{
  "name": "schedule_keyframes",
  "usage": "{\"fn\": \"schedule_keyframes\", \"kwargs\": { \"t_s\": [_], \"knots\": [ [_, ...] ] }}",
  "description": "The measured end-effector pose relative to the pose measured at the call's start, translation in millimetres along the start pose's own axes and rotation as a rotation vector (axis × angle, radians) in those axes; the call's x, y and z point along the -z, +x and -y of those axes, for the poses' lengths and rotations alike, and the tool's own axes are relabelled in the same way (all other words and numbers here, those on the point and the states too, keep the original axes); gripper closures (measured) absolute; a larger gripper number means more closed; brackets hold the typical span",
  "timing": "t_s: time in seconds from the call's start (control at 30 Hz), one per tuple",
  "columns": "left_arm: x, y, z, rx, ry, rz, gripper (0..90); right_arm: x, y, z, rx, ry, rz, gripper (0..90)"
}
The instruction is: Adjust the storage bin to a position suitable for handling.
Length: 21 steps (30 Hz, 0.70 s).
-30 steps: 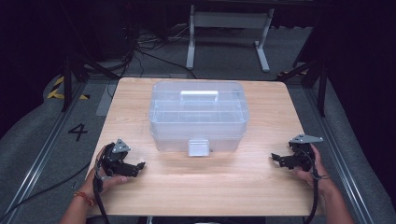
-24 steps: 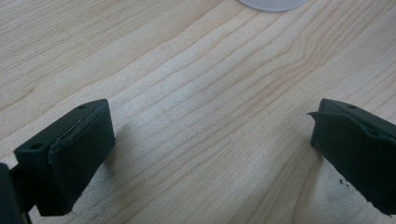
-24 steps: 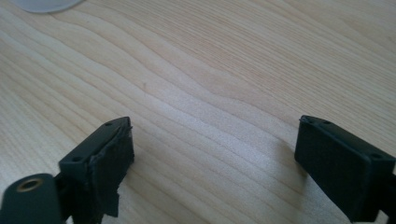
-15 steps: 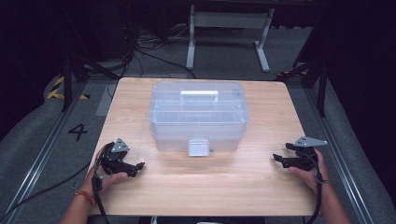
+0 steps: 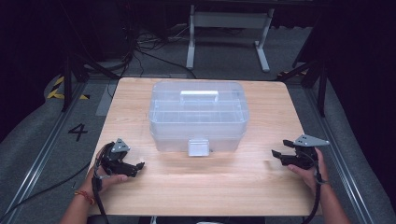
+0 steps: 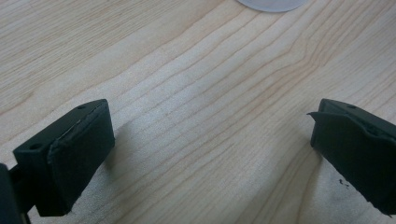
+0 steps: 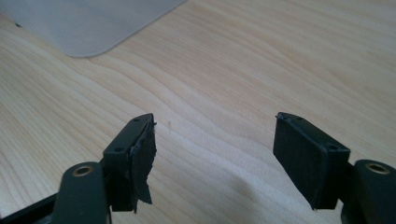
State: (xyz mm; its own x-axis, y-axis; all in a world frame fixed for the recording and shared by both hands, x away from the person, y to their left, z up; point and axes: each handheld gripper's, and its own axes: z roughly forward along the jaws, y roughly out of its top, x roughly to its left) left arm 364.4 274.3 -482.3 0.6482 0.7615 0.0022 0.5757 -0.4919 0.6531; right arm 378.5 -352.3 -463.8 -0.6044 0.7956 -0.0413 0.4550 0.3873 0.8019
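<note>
The high view looks forward and down from the near side, taking in the whole table (image 5: 196, 186). The 2 gripper views sit low and close over its wood, each catching an edge of the clear box (image 5: 198, 114).

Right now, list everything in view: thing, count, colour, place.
Clear plastic lidded storage box: one, translucent with white handle and front latch, centre of table.
Light wooden table: one, pale wood, under everything.
White metal stand: one, on the floor beyond the table.
Left hand-held gripper: one, black, open, near left table edge.
Right hand-held gripper: one, black, open, near right table edge.
</note>
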Motion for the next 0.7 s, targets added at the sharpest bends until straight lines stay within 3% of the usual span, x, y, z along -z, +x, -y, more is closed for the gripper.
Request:
{"fn": "schedule_keyframes", "kwargs": {
  "t_s": [0.13, 0.7],
  "knots": [
    [0.0, -0.1, 0.0, 0.002, 0.000, 0.000, 0.1, 3.0, 5.5, -8.0, 0.006, -0.025, -0.020, 30.7],
    [0.6, -0.5, 0.4, 0.003, 0.002, -0.002, 0.5, 15.6, 29.7, -57.9, 0.068, -0.119, -0.025, 31.6]
  ]
}}
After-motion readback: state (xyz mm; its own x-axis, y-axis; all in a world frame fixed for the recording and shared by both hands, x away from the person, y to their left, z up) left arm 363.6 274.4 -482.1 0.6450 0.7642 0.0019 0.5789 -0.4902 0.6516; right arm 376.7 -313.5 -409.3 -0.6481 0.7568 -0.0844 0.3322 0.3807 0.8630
